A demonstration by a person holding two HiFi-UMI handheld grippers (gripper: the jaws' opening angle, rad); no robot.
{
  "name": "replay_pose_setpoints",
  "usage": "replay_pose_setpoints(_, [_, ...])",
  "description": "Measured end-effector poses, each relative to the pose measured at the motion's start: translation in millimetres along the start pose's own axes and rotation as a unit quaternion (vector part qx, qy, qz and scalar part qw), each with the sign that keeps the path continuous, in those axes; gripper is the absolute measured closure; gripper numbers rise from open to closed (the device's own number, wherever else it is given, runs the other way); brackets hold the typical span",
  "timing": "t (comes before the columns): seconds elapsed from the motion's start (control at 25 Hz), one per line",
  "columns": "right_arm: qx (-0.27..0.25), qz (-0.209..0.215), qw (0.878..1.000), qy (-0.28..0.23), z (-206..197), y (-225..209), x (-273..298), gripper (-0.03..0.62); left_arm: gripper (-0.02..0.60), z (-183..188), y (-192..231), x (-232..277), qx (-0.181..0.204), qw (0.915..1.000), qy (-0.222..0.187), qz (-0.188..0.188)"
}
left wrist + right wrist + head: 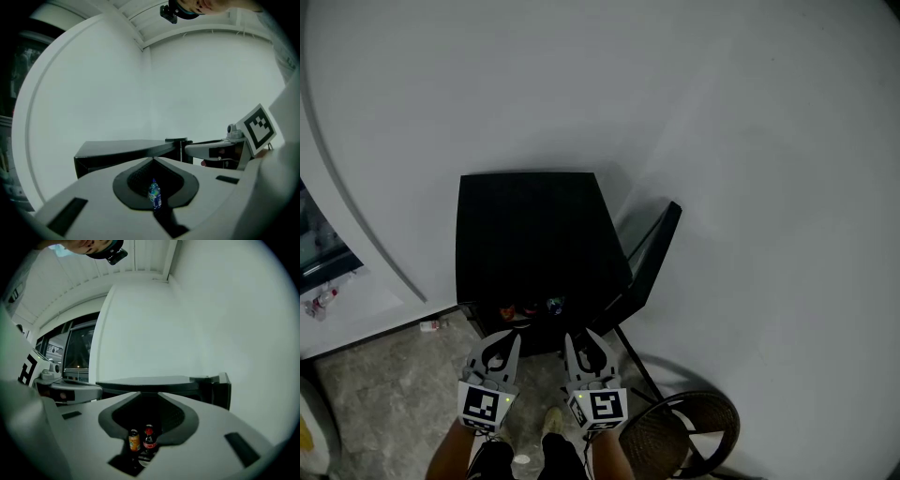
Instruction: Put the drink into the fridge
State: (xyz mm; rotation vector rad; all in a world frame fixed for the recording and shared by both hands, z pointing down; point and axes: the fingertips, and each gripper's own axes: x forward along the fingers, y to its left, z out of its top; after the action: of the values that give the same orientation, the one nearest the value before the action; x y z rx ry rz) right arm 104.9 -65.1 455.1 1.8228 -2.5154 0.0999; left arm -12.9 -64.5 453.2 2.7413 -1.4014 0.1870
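since left gripper (499, 343) fingers sit together and right gripper (581, 341) fingers barely apart, both empty, we fear shoving the door (656, 248) topples the drinks (529, 308).

A plain white wall (694, 103) fills most of the scene and meets a mottled grey stone floor (384, 394). A round brown wicker seat (675, 439) with a black metal frame stands by the wall. A dark glazed window (79, 350) sits under a white slatted ceiling (145, 258).
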Motion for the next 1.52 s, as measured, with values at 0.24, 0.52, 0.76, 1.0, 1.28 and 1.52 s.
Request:
replay_pose_setpoints(0.24, [0.009,-0.01,1.0,-0.012,36,8,-20,0.508,0.578,29,-4,-16,0.002,1.0,-0.009,-0.001])
replay_pose_setpoints(0.52, [0.021,-0.014,0.999,-0.024,62,19,-38,0.526,0.578,52,-9,-32,0.01,0.9999,-0.011,0.0])
replay_pose_setpoints(0.76, [0.023,-0.01,1.0,-0.018,68,34,-55,0.534,0.578,63,-5,-47,0.004,0.9998,-0.016,0.009])
replay_pose_setpoints(1.0, [0.027,-0.012,0.999,-0.018,65,48,-68,0.537,0.578,67,-5,-61,0.009,0.9998,-0.018,0.007])
replay_pose_setpoints(1.28, [0.028,-0.01,0.999,-0.021,67,57,-74,0.537,0.578,57,1,-72,0.002,0.9999,-0.011,0.013])
replay_pose_setpoints(1.52, [0.032,-0.01,0.999,-0.018,66,60,-74,0.537,0.578,60,2,-75,-0.005,0.9998,-0.013,0.013])
